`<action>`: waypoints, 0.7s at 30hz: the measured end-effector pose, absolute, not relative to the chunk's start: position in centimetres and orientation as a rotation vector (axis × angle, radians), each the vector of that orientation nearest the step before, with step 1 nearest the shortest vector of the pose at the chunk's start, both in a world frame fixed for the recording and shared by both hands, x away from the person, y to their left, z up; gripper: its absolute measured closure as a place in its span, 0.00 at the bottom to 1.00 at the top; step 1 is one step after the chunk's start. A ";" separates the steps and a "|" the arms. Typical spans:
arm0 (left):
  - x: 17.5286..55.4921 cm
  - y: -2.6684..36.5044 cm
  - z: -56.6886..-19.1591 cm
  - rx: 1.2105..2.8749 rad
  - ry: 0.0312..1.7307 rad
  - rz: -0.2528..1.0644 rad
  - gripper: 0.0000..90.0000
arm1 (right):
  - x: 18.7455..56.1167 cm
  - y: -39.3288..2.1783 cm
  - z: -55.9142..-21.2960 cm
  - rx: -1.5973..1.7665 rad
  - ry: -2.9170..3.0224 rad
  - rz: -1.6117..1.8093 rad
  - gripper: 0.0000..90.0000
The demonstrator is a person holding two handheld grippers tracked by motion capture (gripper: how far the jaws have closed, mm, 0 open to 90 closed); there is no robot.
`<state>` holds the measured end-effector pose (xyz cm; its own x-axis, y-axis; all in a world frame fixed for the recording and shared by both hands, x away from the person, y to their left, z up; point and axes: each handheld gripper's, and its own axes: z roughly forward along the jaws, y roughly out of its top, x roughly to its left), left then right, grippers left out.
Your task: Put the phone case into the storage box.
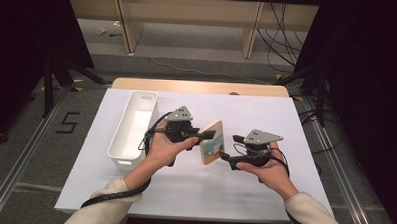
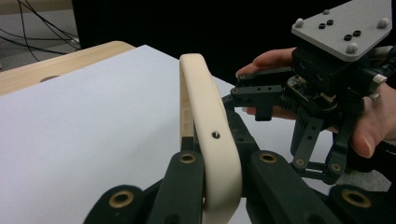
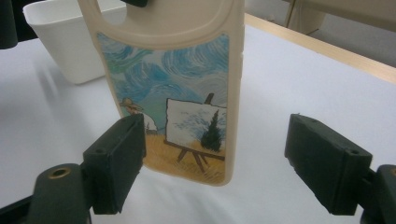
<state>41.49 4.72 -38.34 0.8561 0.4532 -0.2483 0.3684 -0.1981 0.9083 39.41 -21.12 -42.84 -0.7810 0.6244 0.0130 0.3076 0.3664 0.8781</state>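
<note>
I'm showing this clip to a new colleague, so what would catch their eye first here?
Probably the cream phone case with a painted blue sky and easel, held upright over the white table by the left gripper clamped on its edge. Next, the right gripper, its jaws open either side of the case's lower end. A long white plastic bin sits at the left.

White bin (image 1: pixel 134 128) blocks the left — table (image 1: pixel 266 114) right lies open.

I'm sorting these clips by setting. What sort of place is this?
Probably a lab or test room set up for recording: a table under a white sheet, stand legs beside it, loose cables on the floor, and a taped floor number.
</note>
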 end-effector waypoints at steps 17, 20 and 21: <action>41.2 4.3 -38.2 1.839 0.541 0.038 0.95 | 39.8 -21.2 -43.1 0.730 2.355 1.379 0.29; 41.2 4.2 -38.1 1.847 0.525 0.033 0.95 | 39.9 -21.1 -43.2 0.687 2.386 1.386 0.31; 41.2 4.2 -38.1 1.847 0.522 0.029 0.95 | 39.9 -21.1 -43.2 0.681 2.395 1.386 0.31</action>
<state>41.16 4.17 -38.13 0.9006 0.3651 -0.2360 0.3368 -0.2429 0.9097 39.88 -21.08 -43.20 -0.8459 0.5331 -0.0147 0.2529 0.4253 0.8690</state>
